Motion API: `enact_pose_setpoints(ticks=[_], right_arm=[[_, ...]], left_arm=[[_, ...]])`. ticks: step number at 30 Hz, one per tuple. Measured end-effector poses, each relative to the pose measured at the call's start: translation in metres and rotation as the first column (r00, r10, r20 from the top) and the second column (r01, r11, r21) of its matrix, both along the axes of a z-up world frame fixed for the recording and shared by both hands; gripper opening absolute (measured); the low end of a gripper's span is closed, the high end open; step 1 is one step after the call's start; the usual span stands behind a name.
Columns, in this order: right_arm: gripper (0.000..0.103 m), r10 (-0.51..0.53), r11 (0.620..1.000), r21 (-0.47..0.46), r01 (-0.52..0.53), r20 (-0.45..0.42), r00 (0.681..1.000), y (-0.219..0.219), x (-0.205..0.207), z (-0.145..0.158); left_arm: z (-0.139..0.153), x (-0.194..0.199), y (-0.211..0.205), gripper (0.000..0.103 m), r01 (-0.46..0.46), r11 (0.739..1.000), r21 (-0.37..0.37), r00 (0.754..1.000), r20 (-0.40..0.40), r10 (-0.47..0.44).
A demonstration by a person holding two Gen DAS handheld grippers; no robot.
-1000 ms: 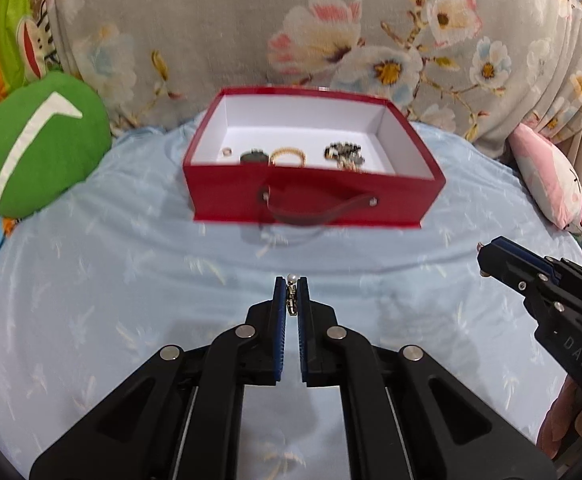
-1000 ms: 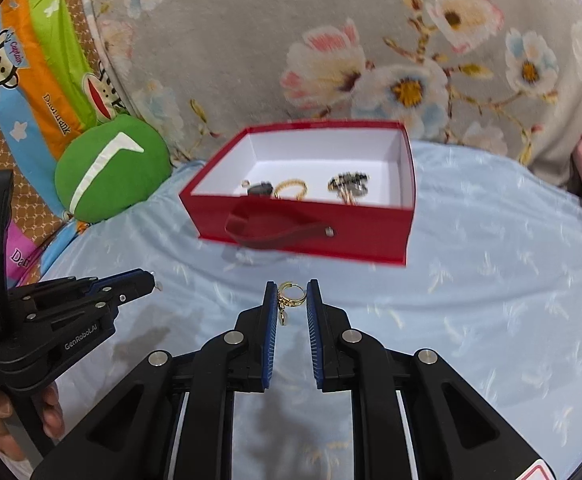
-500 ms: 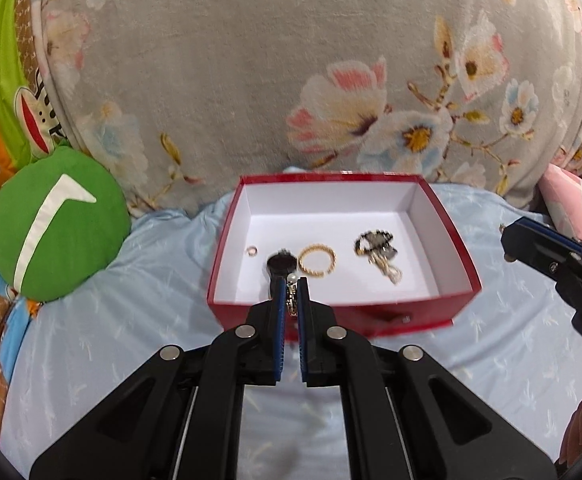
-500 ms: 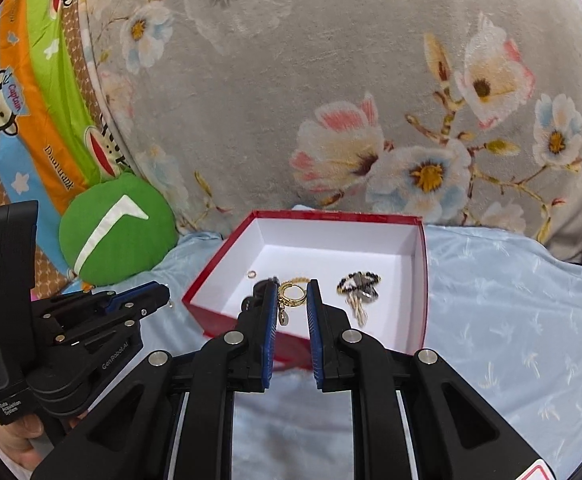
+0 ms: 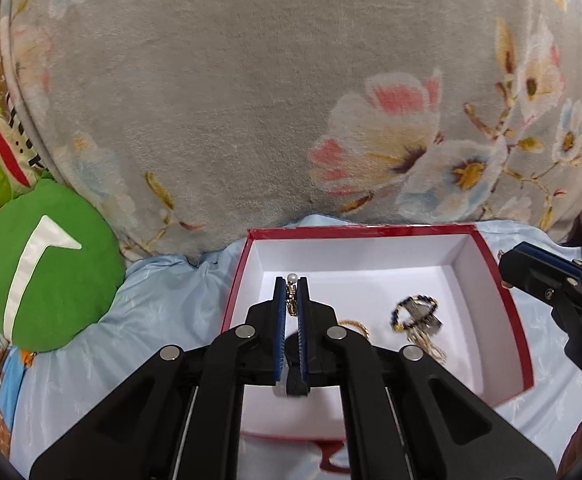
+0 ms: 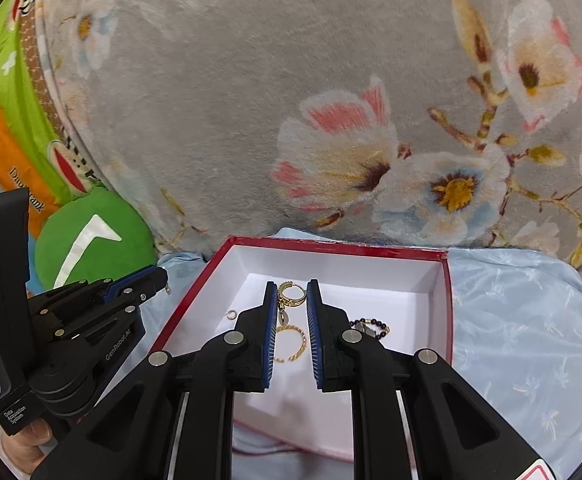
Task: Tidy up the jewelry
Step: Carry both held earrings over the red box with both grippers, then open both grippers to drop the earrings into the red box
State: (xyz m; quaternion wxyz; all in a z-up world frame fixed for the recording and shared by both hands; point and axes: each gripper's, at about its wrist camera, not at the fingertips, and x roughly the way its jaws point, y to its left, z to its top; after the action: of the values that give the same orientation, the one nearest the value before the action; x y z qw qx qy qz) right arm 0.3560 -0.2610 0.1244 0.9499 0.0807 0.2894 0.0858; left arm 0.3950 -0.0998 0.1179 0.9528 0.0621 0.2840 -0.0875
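A grey floral cushion [image 5: 251,100] backs the bed's pale blue sheet [image 6: 511,320]. On the sheet sits an open red box [image 6: 447,280], white inside. It holds a dark beaded bracelet [image 5: 415,314], a gold chain ring [image 6: 293,344] and a small plain ring [image 6: 231,314]. Above the box, the left tool [image 5: 291,290] pinches a pearl earring [image 5: 291,280]; the right tool [image 6: 291,294] grips a gold hoop earring [image 6: 291,294].

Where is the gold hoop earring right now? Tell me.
In the right wrist view, the gold hoop earring is pinched in the right gripper, above the red box, over the gold bracelet.
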Motion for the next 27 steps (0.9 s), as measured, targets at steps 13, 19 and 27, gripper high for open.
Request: enact_pose_setpoints(ticks=[13,19,27], right_arm=[[0.014,-0.033,0.998,-0.060,0.028,-0.088,0.996,-0.009,0.079,-0.057],[0.014,-0.039,0.998,-0.063,0.032,-0.118,0.992,-0.010,0.101,-0.078],[0.016,-0.049,0.999,0.013,0.052,-0.149,0.988,-0.018,0.116,-0.089]], left_arm=[[-0.044,0.073,-0.027,0.004,-0.017,1.000,0.009,0.998,-0.065,0.017],[-0.061,0.099,-0.036,0.004,-0.028,0.999,0.023,0.995,-0.090,0.030],[-0.071,0.114,-0.033,0.006,-0.066,0.998,0.015,0.990,-0.124,0.067]])
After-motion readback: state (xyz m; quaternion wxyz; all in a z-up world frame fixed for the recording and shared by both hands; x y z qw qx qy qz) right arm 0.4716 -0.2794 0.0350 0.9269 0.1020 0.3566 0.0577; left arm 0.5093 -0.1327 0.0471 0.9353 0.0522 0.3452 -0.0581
